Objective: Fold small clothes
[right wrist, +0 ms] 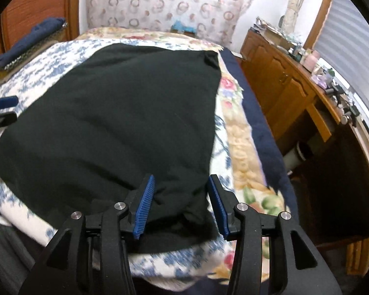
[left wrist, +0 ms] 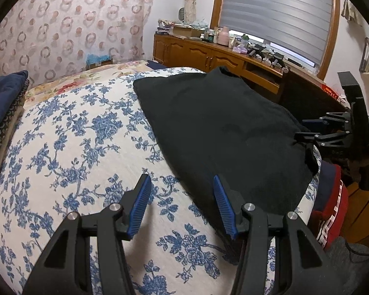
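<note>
A black garment lies flat on the blue-flowered bedspread, folded to a rough rectangle. My left gripper stands open at its near left edge, one pad over the bedspread and the other over the cloth, gripping nothing. In the left wrist view my right gripper is at the garment's right edge. In its own view the right gripper is open, with the garment's bunched near right corner between the pads, which do not press it. The left gripper shows at the far left there.
A stack of folded clothes with a navy piece on top sits at the bed's left side. A wooden cabinet with clutter runs along the right wall. The bed drops off on the right, beside a red and navy cloth.
</note>
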`<state>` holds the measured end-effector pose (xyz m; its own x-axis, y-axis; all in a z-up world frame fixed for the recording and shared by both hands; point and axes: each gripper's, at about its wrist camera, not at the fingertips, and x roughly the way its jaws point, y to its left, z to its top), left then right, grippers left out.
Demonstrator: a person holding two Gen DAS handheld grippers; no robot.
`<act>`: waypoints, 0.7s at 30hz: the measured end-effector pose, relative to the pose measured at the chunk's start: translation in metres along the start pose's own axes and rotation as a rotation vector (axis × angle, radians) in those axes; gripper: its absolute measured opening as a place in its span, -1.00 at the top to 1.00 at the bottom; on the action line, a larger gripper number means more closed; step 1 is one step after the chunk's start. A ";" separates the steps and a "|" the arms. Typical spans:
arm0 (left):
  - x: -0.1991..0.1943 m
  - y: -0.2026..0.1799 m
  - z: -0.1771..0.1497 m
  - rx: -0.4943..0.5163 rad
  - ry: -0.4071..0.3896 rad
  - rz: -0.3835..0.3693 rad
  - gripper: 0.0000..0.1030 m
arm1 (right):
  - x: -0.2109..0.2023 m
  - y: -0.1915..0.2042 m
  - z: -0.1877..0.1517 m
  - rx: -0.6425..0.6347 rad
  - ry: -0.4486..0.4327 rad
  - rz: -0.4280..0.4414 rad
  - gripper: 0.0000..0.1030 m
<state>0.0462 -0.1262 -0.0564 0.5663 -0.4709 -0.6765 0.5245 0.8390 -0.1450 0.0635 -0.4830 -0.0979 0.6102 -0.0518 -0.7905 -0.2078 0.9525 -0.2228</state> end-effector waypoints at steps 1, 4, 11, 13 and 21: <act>0.000 -0.001 -0.001 0.003 0.004 0.003 -0.01 | -0.001 -0.003 -0.002 -0.003 0.008 -0.009 0.10; -0.001 -0.003 -0.002 0.004 0.008 0.008 -0.01 | -0.004 -0.010 -0.010 -0.001 0.022 -0.021 0.10; -0.010 -0.005 -0.004 -0.007 0.001 -0.002 -0.01 | -0.011 -0.020 -0.017 0.055 -0.017 0.038 0.09; -0.013 -0.005 -0.005 -0.008 -0.002 -0.007 -0.01 | -0.011 -0.021 -0.017 0.076 -0.032 0.069 0.09; -0.008 -0.014 -0.008 0.008 0.026 -0.038 -0.01 | -0.011 -0.015 -0.017 0.070 -0.030 0.114 0.04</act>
<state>0.0294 -0.1327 -0.0546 0.5290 -0.4948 -0.6895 0.5506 0.8183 -0.1648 0.0474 -0.5021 -0.0953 0.6085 0.0659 -0.7908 -0.2237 0.9704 -0.0913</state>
